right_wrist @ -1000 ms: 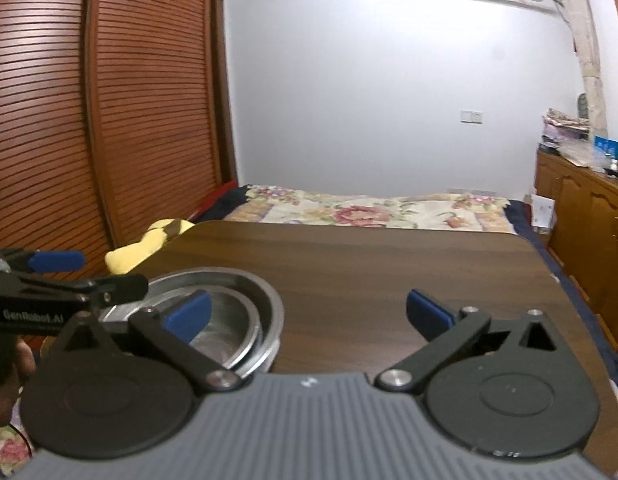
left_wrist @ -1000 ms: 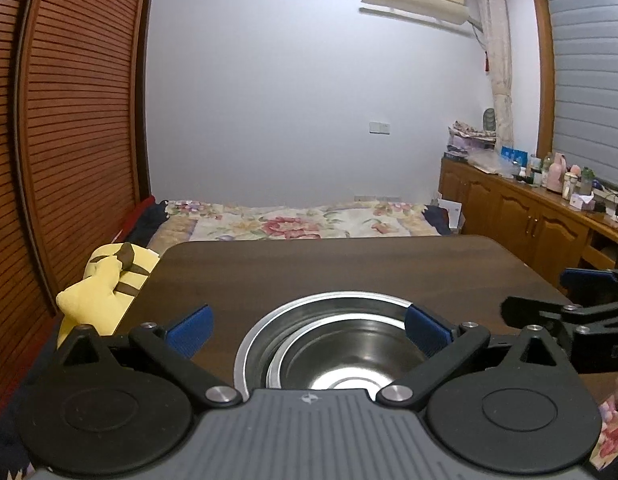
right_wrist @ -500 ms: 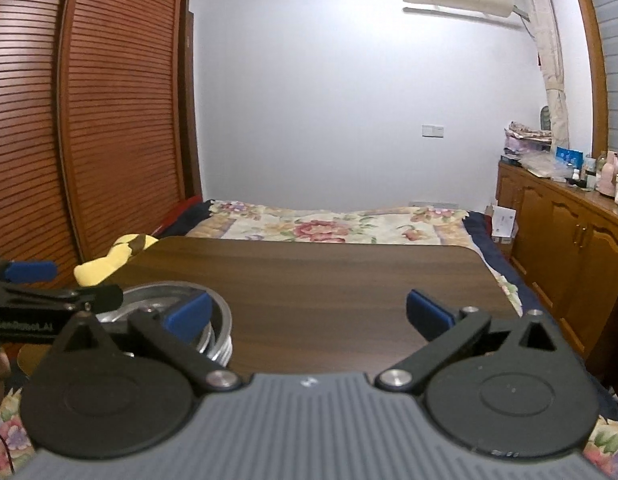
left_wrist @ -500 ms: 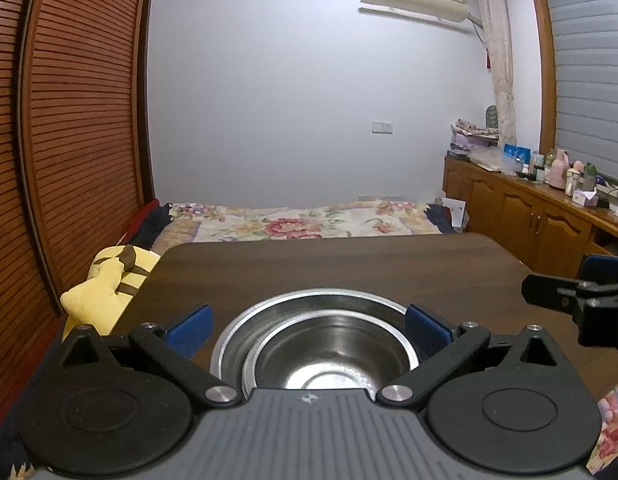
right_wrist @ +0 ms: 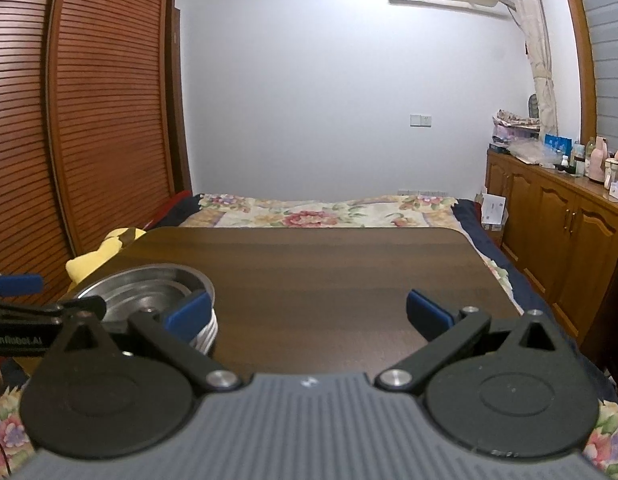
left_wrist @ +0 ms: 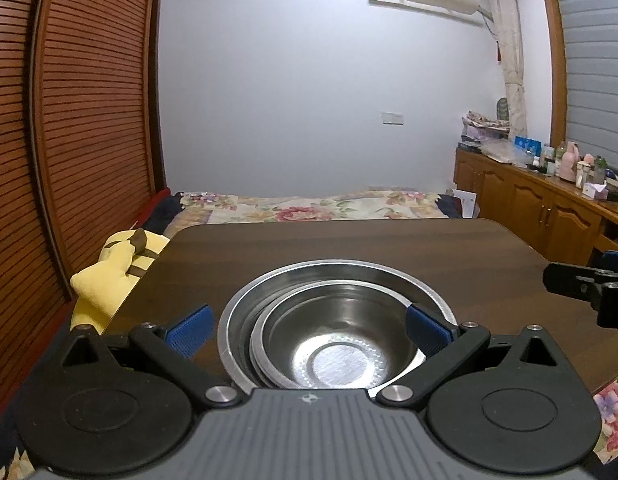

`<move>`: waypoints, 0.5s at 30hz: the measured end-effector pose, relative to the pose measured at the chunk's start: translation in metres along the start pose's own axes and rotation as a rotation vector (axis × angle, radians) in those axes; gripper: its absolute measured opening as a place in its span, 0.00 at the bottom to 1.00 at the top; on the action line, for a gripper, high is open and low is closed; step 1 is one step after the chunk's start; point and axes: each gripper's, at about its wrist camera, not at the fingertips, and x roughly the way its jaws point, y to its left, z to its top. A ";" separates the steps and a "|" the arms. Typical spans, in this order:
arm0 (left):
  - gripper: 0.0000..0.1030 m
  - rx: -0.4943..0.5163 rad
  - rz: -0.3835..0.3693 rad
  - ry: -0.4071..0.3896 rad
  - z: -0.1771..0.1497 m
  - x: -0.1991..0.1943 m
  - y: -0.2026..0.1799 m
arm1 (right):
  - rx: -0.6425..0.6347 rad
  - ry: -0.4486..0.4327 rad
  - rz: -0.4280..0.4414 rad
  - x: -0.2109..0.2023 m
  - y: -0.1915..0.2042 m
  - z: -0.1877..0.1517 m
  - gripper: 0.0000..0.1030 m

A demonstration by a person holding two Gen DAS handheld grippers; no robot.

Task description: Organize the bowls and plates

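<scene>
In the left wrist view, we hold our left gripper (left_wrist: pixel 309 330) spread wide, gripping nothing. The stack of steel bowls (left_wrist: pixel 335 330) sits on the dark wooden table (left_wrist: pixel 349 244) directly ahead, a smaller bowl nested in a wider one; the stack lies between our blue fingertips (left_wrist: pixel 189 330), the right one overlapping its rim. Whether that tip touches, we cannot tell.

In the right wrist view, our right gripper (right_wrist: pixel 309 314) is likewise wide apart and holds nothing. The bowls (right_wrist: pixel 149 292) stand off to its left, behind the left fingertip, outside the gap.
</scene>
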 end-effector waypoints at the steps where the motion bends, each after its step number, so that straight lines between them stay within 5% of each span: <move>1: 1.00 0.000 0.001 0.003 -0.001 0.001 0.000 | 0.001 -0.002 -0.001 0.000 0.000 -0.001 1.00; 15: 1.00 0.015 0.016 0.028 -0.021 0.001 -0.001 | 0.008 0.027 0.004 0.007 0.000 -0.020 1.00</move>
